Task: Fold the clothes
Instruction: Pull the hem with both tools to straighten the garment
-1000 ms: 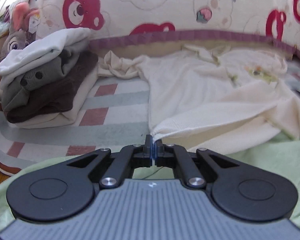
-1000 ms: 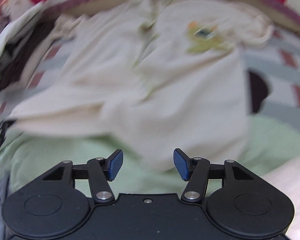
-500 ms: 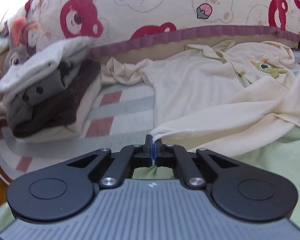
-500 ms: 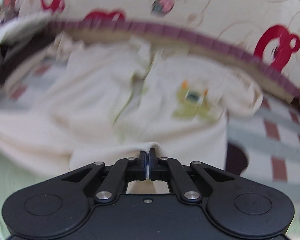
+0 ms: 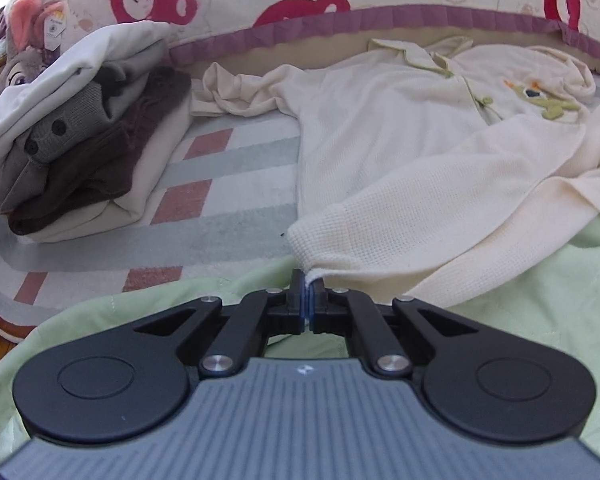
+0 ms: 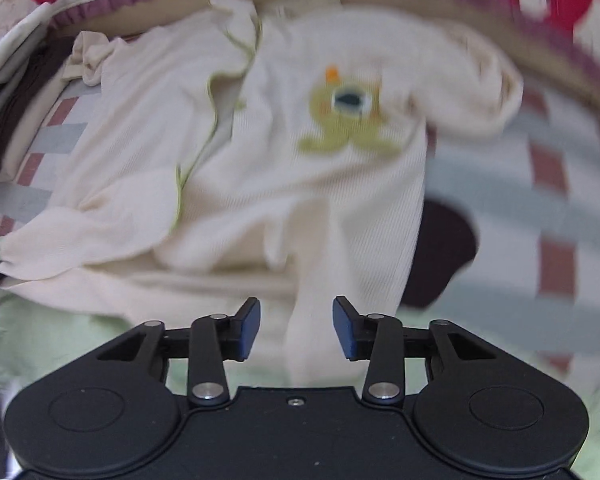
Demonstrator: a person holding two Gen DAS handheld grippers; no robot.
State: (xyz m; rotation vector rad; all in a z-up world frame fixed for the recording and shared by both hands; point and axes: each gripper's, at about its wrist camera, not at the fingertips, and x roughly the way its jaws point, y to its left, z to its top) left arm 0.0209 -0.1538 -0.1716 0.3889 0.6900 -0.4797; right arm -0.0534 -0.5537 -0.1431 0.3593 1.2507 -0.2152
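A: Where is the cream garment [image 5: 384,128]?

B: Spread on the striped mat [image 5: 236,184], hem over the green blanket [image 5: 540,288]. The left gripper [image 5: 308,300] pinches a hem corner tight. The right gripper [image 6: 296,328] is opening, pads off the cloth, nothing clamped.

A: What could go wrong?

B: With one corner free, a pull from the left could drag the fabric askew. The right view is blurred, so perhaps a fold sits between those jaws and snags.
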